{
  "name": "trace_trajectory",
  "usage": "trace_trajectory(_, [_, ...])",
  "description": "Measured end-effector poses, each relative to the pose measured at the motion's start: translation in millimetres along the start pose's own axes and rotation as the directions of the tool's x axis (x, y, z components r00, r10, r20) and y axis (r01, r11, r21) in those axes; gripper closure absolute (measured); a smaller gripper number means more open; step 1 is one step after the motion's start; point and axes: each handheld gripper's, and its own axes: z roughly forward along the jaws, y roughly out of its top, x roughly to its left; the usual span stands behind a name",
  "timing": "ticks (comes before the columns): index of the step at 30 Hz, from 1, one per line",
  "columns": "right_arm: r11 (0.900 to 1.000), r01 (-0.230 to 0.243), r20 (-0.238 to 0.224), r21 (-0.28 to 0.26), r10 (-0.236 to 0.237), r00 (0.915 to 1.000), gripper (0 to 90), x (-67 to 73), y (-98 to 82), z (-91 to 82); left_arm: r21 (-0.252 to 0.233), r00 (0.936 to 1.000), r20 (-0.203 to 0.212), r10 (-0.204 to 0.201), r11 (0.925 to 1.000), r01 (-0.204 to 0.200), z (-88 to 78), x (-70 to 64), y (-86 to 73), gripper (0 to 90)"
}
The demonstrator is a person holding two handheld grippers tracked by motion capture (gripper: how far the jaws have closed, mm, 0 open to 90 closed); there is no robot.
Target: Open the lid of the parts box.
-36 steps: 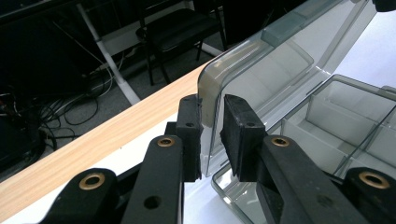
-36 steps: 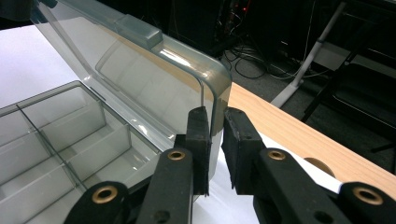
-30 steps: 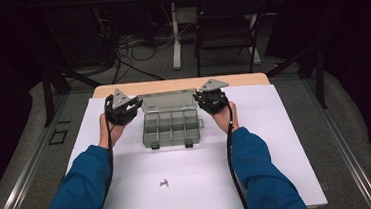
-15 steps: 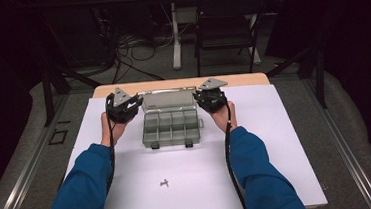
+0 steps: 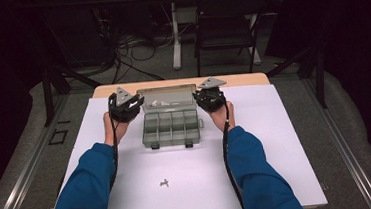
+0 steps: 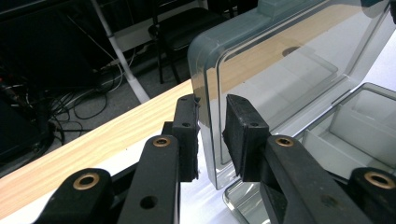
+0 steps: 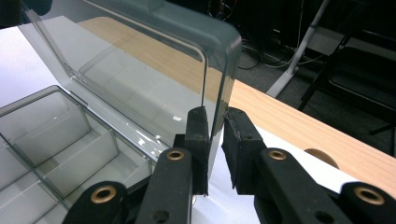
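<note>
Clear plastic box sits at the far middle of the white surface, its lid raised upright at the back. I have my left gripper at the lid's left edge and my right gripper at its right edge. In the left gripper view, the fingers straddle the lid edge, narrow, with a slight gap on the right pad; I cannot tell if they press. In the right gripper view, the fingers bracket the lid edge closely, left pad touching, right pad a sliver off. Box compartments look empty. One small metal part lies near me, well apart from the box.
</note>
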Motion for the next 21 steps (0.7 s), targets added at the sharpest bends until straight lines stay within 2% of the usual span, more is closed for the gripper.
trace_trajectory(10, [1.0, -0.019, 0.004, 0.015, 0.019, 0.9998, 80.2, -0.7, -2.4, 5.1, 0.003, 0.9999, -0.008, -0.012, 0.9999, 0.012, 5.6, 0.3, -2.3, 74.6])
trace_trajectory(16, [0.999, -0.021, 0.009, 0.038, 0.02, 0.9997, 80.3, -1.3, -4.9, 9.8, 0.035, 0.9998, -0.009, -0.02, 0.9992, 0.02, 11.8, 0.6, -6.4, 74.7])
trace_trajectory(21, [0.998, -0.036, 0.013, 0.042, 0.036, 0.9993, 80.3, -1.7, -6.6, 12.9, 0.038, 0.9995, -0.012, -0.028, 0.9989, 0.029, 15.9, 0.3, -9.2, 74.8])
